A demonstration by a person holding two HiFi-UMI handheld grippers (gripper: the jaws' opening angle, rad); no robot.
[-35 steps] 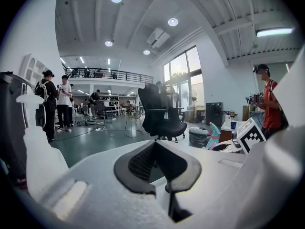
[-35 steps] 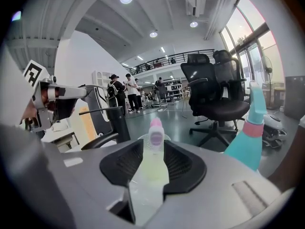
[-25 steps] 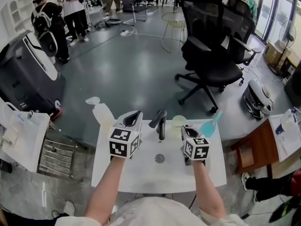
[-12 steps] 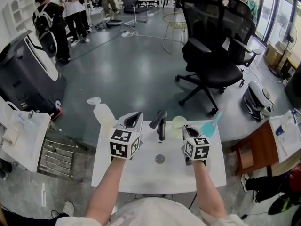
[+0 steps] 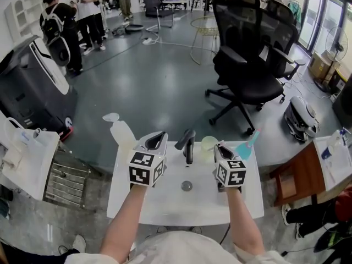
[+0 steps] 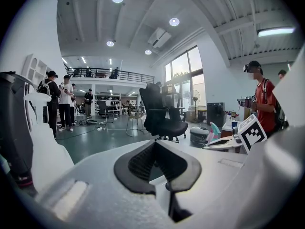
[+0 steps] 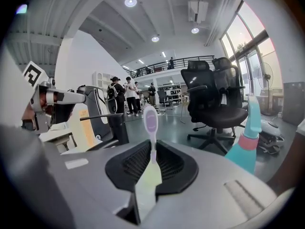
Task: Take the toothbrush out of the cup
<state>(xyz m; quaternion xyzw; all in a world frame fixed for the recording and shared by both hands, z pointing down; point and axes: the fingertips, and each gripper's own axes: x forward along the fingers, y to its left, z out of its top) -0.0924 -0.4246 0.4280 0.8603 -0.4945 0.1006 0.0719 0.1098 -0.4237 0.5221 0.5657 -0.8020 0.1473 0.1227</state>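
A toothbrush (image 7: 151, 123) with a pale green handle and a purple-and-white head stands upright between the jaws of my right gripper (image 7: 151, 159), which is shut on its handle. In the head view that right gripper (image 5: 220, 148) sits just right of the pale green cup (image 5: 208, 142) at the back of the white washbasin (image 5: 165, 202). The gripper hides the cup's inside and the brush's lower end. My left gripper (image 5: 155, 141) hovers left of the black tap (image 5: 188, 142). Its jaws (image 6: 157, 163) are shut with nothing between them.
A turquoise bottle (image 5: 246, 146) stands right of the cup and shows close by in the right gripper view (image 7: 250, 137). A white pump bottle (image 5: 120, 130) sits at the basin's back left corner. Black office chairs (image 5: 247, 54) and several people (image 5: 60, 26) are beyond.
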